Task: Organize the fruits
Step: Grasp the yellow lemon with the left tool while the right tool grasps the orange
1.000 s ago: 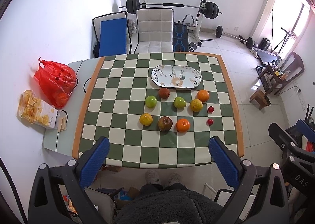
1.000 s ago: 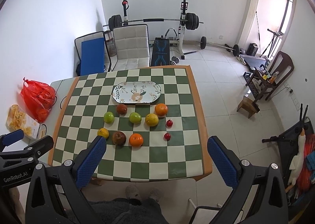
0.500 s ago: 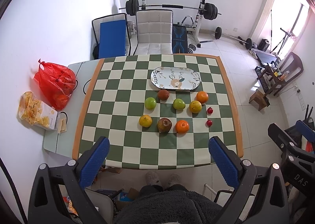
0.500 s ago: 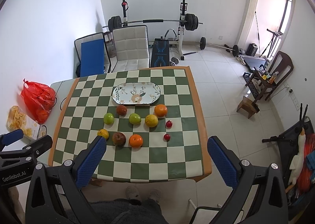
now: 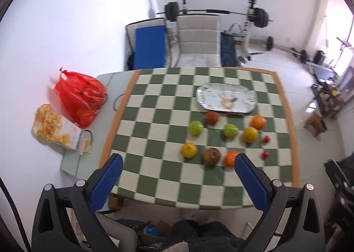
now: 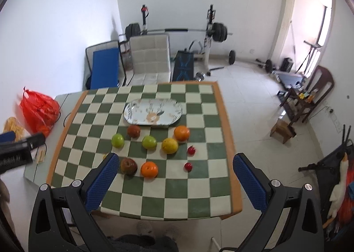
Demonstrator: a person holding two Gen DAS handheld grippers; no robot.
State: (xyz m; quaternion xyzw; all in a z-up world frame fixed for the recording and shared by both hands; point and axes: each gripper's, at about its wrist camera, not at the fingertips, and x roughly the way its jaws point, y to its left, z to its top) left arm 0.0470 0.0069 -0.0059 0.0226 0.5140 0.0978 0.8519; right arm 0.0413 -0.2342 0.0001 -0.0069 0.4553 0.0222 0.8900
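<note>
Several fruits lie loose on the green-and-white checked table (image 5: 154, 101) (image 6: 199, 185), in front of an empty oval patterned plate (image 5: 226, 99) (image 6: 153, 112). Among them are a green apple (image 5: 195, 127) (image 6: 117, 140), two oranges (image 5: 258, 122) (image 6: 149, 169), a yellow citrus (image 5: 189, 149), a brownish apple (image 5: 211, 156) (image 6: 128, 165) and two small red fruits (image 6: 188, 166). My left gripper (image 5: 178, 182) hovers open above the table's near edge. My right gripper (image 6: 174, 182) is open too, high over the near edge, with nothing between its fingers.
A red plastic bag (image 5: 80, 97) and a snack packet (image 5: 55, 129) rest on a side surface left of the table. A grey chair (image 5: 199, 39) and a blue one (image 5: 150, 47) stand behind it. Weight equipment (image 6: 177, 30) lines the back wall. The person's legs (image 5: 199, 236) are below.
Both grippers have come down and forward toward the table, so the fruits look larger. The left view has swung to the left. Nothing on the table has moved.
</note>
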